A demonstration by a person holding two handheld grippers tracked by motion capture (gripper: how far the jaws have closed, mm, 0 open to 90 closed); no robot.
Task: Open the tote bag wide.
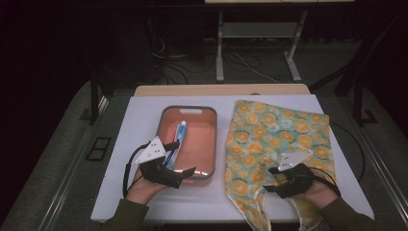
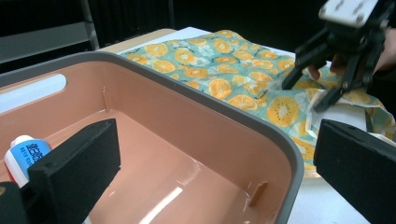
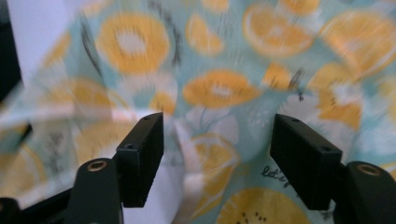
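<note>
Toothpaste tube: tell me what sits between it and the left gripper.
Nothing visible. The left gripper, jaws apart, straddles the near rim of the bin; the toothpaste tube lies inside just ahead, beside its left jaw.

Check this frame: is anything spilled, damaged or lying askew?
Nothing spilled or damaged. The toothpaste tube lies inside the pink bin. The orange-print cloth bag lies rumpled and slightly askew on the table, under the open right gripper. The left gripper straddles the bin's rim.

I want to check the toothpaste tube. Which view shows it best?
The high view: the whole toothpaste tube lies in the pink bin. The left gripper view shows just its end; the right gripper view shows orange-print cloth.
</note>
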